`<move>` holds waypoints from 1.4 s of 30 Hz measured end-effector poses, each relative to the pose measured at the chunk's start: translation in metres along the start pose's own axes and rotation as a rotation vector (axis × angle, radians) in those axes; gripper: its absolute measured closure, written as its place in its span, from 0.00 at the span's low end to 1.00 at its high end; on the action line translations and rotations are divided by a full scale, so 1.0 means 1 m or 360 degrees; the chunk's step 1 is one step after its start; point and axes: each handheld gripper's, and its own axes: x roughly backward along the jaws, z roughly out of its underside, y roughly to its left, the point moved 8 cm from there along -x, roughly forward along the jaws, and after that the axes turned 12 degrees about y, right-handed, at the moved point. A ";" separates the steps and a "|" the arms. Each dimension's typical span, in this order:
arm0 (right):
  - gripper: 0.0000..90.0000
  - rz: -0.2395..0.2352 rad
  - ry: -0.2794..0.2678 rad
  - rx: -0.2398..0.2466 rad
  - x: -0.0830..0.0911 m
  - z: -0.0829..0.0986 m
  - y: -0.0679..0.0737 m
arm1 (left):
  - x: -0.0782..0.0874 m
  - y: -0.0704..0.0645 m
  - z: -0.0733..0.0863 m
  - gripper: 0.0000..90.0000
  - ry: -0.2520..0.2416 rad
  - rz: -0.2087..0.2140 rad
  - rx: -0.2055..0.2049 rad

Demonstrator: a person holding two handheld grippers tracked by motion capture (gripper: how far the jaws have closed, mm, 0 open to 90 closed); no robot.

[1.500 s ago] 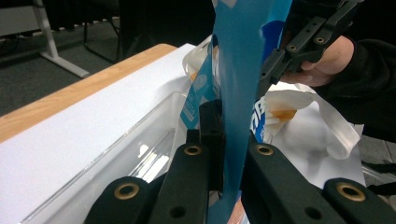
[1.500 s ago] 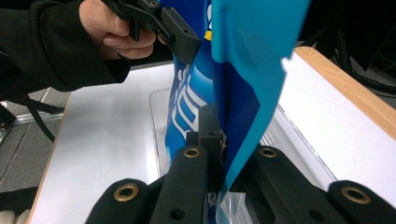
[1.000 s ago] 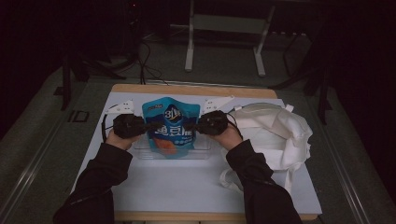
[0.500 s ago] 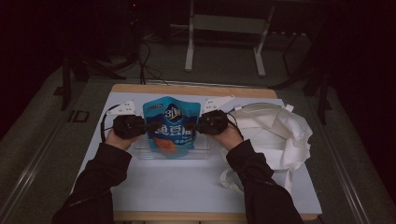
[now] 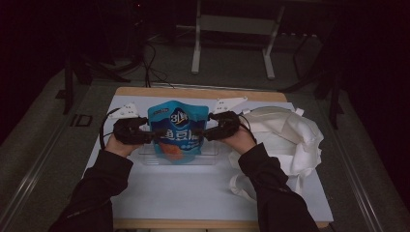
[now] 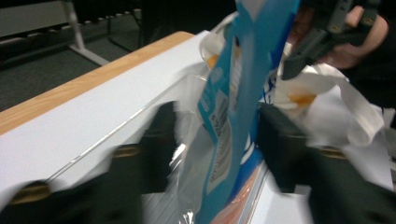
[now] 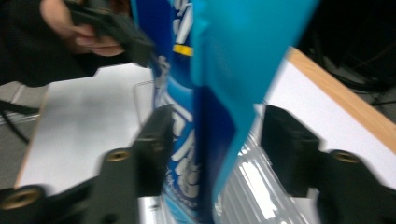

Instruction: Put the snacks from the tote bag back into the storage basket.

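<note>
Your left hand-held gripper (image 5: 145, 135) and right hand-held gripper (image 5: 208, 133) each sit at a side edge of the blue pouch (image 5: 178, 133), and in both gripper views the jaws stand apart around the edge, released rather than clenched. The pouch stands upright in the clear tray (image 5: 209, 155) on the worktop (image 5: 193, 188), beside the white cloth bag (image 5: 290, 137). By the look of it, the pouch is placed, and what's left is drawing both grippers clear.

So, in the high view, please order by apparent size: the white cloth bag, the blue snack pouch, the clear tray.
1. white cloth bag
2. blue snack pouch
3. clear tray, unsure: the pouch hides much of it.
</note>
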 end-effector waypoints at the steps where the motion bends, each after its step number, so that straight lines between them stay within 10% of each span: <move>1: 0.33 -0.0011 -0.0011 -0.0029 0.001 0.000 -0.001 | 0.003 0.000 -0.002 0.35 -0.0025 -0.0013 0.0023; 4: 0.14 -0.0012 -0.0039 -0.0047 0.001 0.000 0.000 | 0.004 -0.002 -0.004 0.22 -0.0036 -0.0005 0.0053; 10: 0.14 -0.0002 -0.0080 -0.0044 0.005 0.000 0.002 | 0.004 -0.009 0.000 0.02 0.0049 -0.0022 0.0024; 23: 0.15 0.0135 -0.0085 -0.0035 0.026 0.013 -0.002 | 0.015 -0.017 0.013 0.02 0.0009 -0.0176 0.0028; 42: 0.16 0.0192 -0.0040 -0.0011 0.043 0.041 0.014 | 0.016 -0.045 0.046 0.02 0.0019 -0.0168 0.0083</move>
